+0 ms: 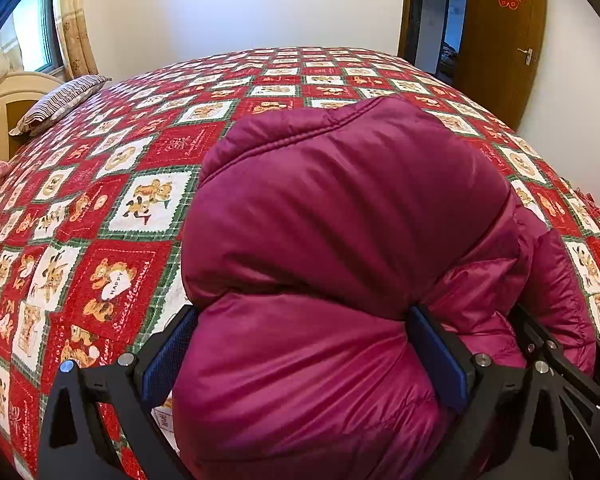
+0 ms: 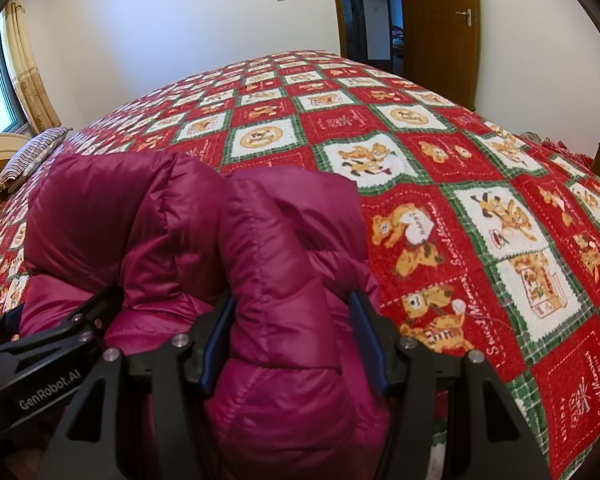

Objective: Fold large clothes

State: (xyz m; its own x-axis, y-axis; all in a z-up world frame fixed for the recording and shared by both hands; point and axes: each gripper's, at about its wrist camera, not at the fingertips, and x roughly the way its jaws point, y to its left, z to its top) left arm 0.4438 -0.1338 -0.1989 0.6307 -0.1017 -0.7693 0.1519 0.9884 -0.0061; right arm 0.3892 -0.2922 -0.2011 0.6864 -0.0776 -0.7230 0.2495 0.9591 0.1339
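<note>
**Jacket bundled on the bed, both grippers clamped on its near edge**

From my seat, the magenta puffer jacket [image 1: 340,216] lies on the red patchwork bedspread [image 1: 100,208], at the edge nearest me, well away from the striped pillow [image 1: 60,102] at the headboard end. It is already doubled over into a thick, rounded bundle, so I judge the folding well advanced, perhaps at its last fold or the final squaring up.

My left gripper [image 1: 304,344] has its blue pads pressed into a fat roll of the padding. My right gripper [image 2: 296,340] pinches a narrower quilted section just beside it, jaws part way in.

I cannot see the jacket's underside, sleeves or zip. The near hem is cut off below both views.
</note>
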